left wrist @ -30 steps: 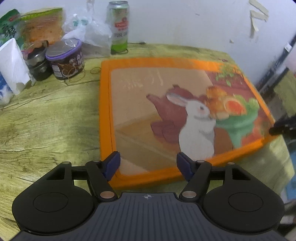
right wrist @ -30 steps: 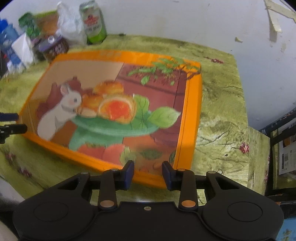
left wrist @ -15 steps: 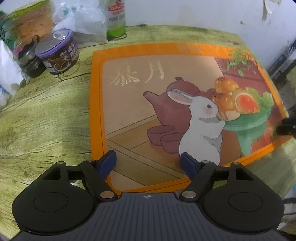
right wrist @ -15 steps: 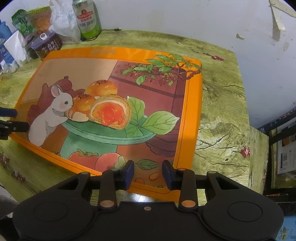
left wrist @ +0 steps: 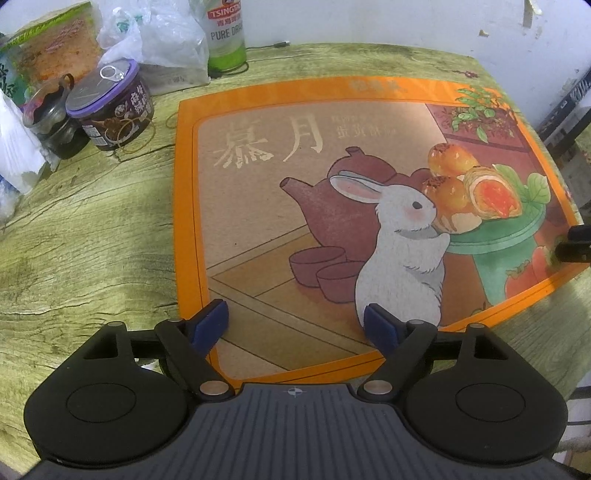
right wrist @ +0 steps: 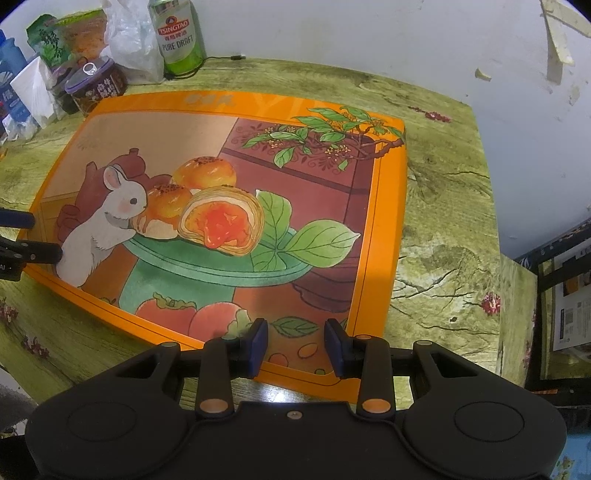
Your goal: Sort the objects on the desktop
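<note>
Both views ride on hand-held grippers and look steeply down along their jaws at the desk [left wrist: 85, 236] from close above. The left wrist view hangs over the near left corner of the orange box lid [left wrist: 186, 206] and faces the far wall, with the green can [left wrist: 226, 35] at the top. The right wrist view sits over the lid's near right corner; both share the lid, the can and the back-left clutter.

Open left tool [left wrist: 295, 321] over orange box [left wrist: 369, 206], jaws just widening.
</note>
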`<state>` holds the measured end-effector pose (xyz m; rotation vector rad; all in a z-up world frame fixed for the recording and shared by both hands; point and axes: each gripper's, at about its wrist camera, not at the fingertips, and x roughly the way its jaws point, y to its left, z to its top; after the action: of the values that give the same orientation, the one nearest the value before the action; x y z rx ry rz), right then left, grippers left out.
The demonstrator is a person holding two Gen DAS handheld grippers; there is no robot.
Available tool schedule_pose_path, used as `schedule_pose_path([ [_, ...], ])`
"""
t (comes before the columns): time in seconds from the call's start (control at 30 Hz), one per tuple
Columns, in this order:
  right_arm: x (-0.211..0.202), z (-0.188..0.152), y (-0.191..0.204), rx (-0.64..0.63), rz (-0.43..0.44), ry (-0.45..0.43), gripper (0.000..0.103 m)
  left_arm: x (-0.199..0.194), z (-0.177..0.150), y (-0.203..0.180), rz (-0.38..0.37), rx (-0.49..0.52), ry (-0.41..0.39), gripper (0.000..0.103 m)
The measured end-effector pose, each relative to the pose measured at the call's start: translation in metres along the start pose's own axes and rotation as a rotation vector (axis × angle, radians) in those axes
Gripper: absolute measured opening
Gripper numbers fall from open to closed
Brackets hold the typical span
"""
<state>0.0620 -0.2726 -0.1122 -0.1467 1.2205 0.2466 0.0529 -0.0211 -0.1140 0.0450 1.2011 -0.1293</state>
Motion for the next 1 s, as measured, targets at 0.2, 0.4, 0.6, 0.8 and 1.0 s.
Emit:
schedule_pose_path([
  [0.2,0.000,0.000,0.000,0.001,-0.001,-0.002,0.034,0.000,-0.001,-0.001,0.003,0.001,-0.003,0.082],
  [0.4,-0.001,0.002,0.000,0.006,-0.002,0.003,0.034,-0.002,-0.001,-0.001,0.004,-0.004,-0.009,0.083],
  [0.6,-0.020,0.002,0.006,0.061,-0.007,-0.037,0.051,-0.015,-0.008,0.004,-0.014,-0.051,-0.031,0.097],
  [0.8,-0.043,-0.007,0.029,0.097,-0.025,-0.071,0.071,-0.034,-0.011,0.006,-0.017,-0.066,-0.065,0.100],
  [1.0,-0.059,-0.021,0.041,0.188,-0.010,-0.068,0.083,-0.063,-0.012,0.005,0.034,-0.076,-0.126,0.100],
])
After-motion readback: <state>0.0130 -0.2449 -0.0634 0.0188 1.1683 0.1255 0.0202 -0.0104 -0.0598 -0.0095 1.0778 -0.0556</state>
